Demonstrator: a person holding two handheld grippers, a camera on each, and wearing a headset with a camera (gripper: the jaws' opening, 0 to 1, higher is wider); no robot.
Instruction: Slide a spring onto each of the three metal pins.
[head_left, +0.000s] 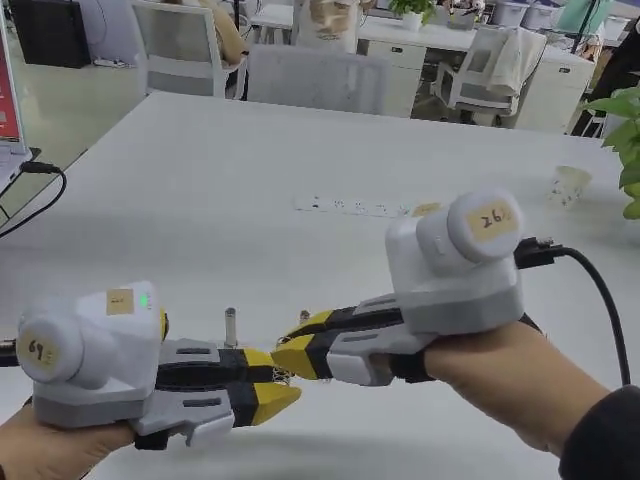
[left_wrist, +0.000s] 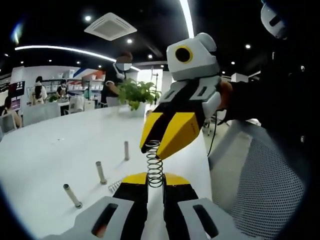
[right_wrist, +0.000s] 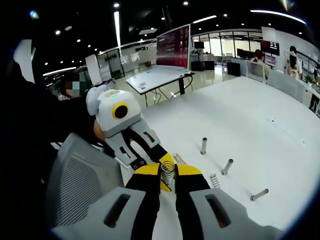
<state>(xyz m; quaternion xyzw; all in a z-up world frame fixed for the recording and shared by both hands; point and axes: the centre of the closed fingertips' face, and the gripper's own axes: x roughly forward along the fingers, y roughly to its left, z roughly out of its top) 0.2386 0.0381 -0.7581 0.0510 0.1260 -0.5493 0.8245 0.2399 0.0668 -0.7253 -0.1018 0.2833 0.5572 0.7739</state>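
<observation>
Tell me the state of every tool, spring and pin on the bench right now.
left tool: shut on one end of the held spring
right tool: shut on its other end
held spring: spanning the two tools, on no pin
three pins: upright, bare
loose springs: lying on the table by the pins

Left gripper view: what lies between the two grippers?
A spring, one end in the left gripper, the other in the right gripper, seen in that view.
</observation>
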